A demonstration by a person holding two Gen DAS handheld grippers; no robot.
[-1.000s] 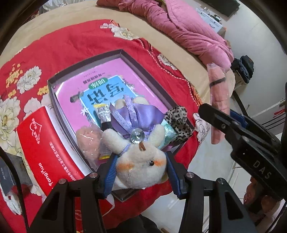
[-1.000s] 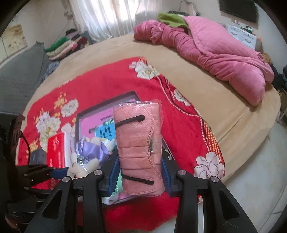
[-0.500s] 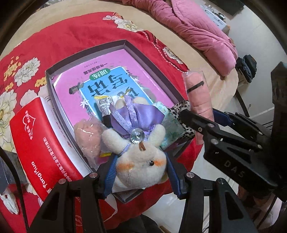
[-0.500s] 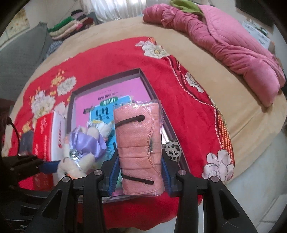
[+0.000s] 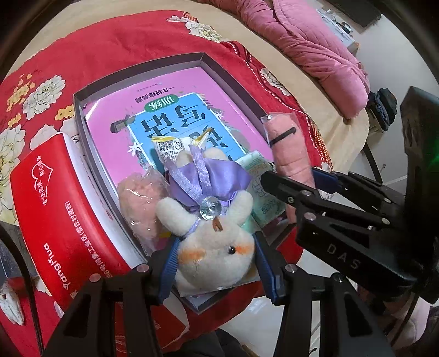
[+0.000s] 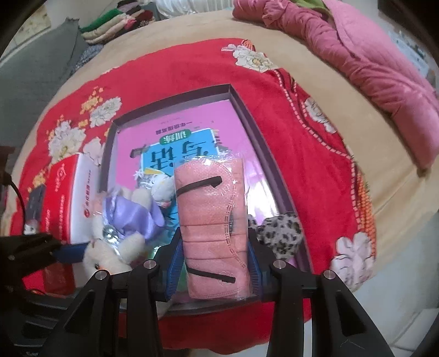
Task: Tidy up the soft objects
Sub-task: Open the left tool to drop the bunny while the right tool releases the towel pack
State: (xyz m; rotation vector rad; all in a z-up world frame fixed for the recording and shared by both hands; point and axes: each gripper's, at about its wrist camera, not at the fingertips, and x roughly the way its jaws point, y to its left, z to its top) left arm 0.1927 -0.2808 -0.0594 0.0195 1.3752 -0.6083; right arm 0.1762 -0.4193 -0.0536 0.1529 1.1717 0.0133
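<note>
My left gripper (image 5: 216, 263) is shut on a white plush rabbit (image 5: 214, 247) in a purple satin dress, held over the near end of a shallow dark box (image 5: 79, 109). My right gripper (image 6: 212, 263) is shut on a pink rolled cloth in clear wrap (image 6: 211, 219), also over the box's near end, just right of the rabbit (image 6: 115, 247). In the left wrist view that pink roll (image 5: 288, 148) and the right gripper (image 5: 290, 186) come in from the right. The box (image 6: 247, 115) holds a pink and blue book (image 5: 170, 115), a bagged pink fluffy item (image 5: 140, 197), a snack packet (image 5: 167, 145) and a leopard-print piece (image 6: 282, 230).
A red carton (image 5: 52, 208) lies against the box's left side on a red flowered blanket (image 6: 301, 153). A rumpled pink quilt (image 6: 370, 55) sits at the far right of the tan bed. Folded clothes (image 6: 115, 24) are stacked at the back left. The floor (image 5: 310, 274) shows beyond the bed's near edge.
The right gripper with the pink roll has come down and in over the box, close beside the rabbit. The left gripper has sunk a little, still holding the rabbit.
</note>
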